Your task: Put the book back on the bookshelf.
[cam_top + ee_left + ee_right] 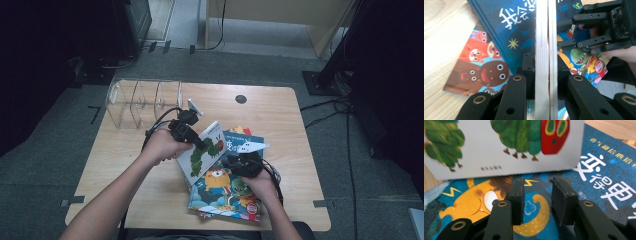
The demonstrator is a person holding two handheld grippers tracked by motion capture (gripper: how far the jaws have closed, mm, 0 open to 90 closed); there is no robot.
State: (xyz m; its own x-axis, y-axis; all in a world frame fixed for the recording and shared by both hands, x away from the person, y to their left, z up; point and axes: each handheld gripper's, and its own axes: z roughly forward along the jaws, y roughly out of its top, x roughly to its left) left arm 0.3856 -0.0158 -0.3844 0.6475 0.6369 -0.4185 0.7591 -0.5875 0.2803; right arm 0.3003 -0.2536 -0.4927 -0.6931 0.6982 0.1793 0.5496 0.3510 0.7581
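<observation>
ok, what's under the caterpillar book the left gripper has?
The caterpillar book, clamped in the left gripper, sits over a blue monster book. An orange-brown book lies beneath that. Anything further down is covered.

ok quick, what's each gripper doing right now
left gripper: shut on the white caterpillar book, clamped at its edge.
right gripper: open, nothing between its jaws, over the blue monster book.

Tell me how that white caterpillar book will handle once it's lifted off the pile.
The caterpillar book probably stays stiff: its edge between the left gripper pads looks thick, like board. The glossy cover may slip. Gripped at one edge, it could swing.
</observation>
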